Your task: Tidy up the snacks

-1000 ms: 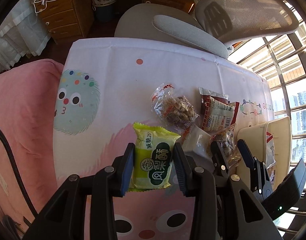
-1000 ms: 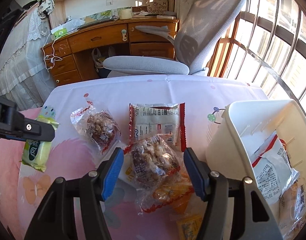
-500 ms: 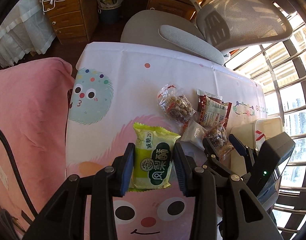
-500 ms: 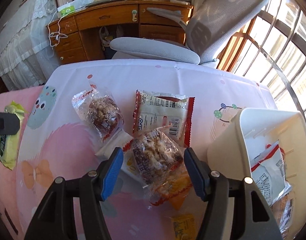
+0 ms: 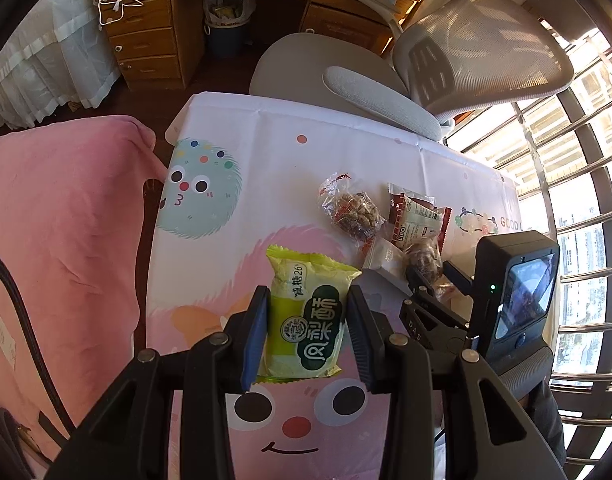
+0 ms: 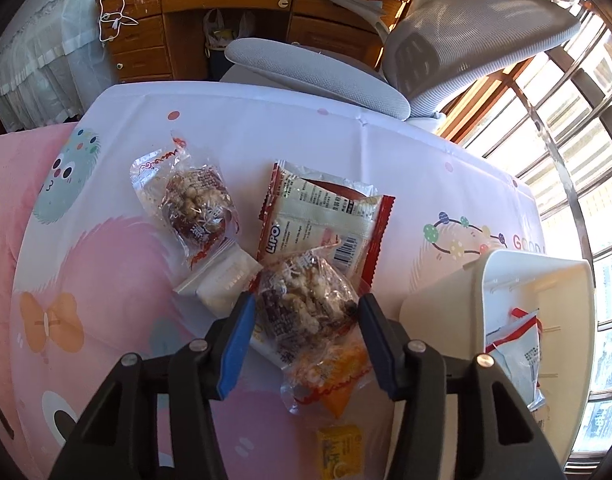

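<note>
Pretty sunny room. A wooden desk point(image 6: 226, 12) with drawers runs along the top of the frame, with a grey mesh office chair point(image 6: 457, 40) pulled up at upper right. Barred windows point(image 6: 565, 152) down the right side let in bright light. White lacy curtain point(image 5: 46, 60) at upper left, pink blanket point(image 5: 62, 220) on the left.

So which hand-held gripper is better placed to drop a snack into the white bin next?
Right, probably. The right hand-held gripper is closing around the clear nut snack pack beside the white bin. The left hand-held gripper holds the green pastry pack farther away.
</note>
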A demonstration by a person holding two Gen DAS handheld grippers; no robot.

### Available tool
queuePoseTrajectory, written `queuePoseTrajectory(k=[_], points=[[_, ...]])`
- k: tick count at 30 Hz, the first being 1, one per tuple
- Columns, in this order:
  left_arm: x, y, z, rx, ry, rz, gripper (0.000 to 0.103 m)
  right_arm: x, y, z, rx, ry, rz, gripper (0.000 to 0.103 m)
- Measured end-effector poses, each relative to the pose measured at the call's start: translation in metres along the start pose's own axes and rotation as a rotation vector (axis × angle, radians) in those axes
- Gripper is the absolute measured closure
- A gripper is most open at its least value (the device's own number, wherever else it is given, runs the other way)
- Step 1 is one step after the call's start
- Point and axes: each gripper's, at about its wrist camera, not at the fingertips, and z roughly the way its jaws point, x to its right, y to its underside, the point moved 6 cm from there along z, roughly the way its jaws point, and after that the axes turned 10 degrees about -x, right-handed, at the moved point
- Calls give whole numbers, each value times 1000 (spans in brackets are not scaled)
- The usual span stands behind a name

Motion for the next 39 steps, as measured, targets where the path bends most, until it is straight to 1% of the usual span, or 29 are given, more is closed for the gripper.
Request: queuePoseTrajectory(k=[1, 2, 4, 8, 16, 20, 23, 27, 32, 39], points=[[-1, 2, -2, 2, 1, -2, 66, 1, 4, 6, -20, 4, 5, 63], [-2, 4, -3, 4, 2, -4, 66, 3, 6, 9, -13, 15, 8, 65], [-5, 7, -7, 9, 2, -6, 66, 5, 9, 10, -2, 6, 16, 65], [-10, 15, -13, 13, -2, -12, 66, 8, 15, 8, -11, -12, 49, 65], [-13, 38, -31, 28, 4, 5, 66, -1, 37, -13, -41, -107, 87, 65], [-12, 54, -41, 34, 12, 29, 66, -11, 57, -31, -48, -156, 96, 65], [-9, 69, -48, 43, 20, 52, 66, -19, 76, -46, -60, -210, 108, 65], [-2, 92, -57, 66, 28, 101, 66, -29, 102, -69, -66, -234, 111, 65], [6, 121, -62, 79, 50, 152, 66, -33, 132, -97, -72, -307, 139, 65], [26, 162, -62, 116, 60, 207, 66, -30, 173, -129, -76, -340, 145, 65]])
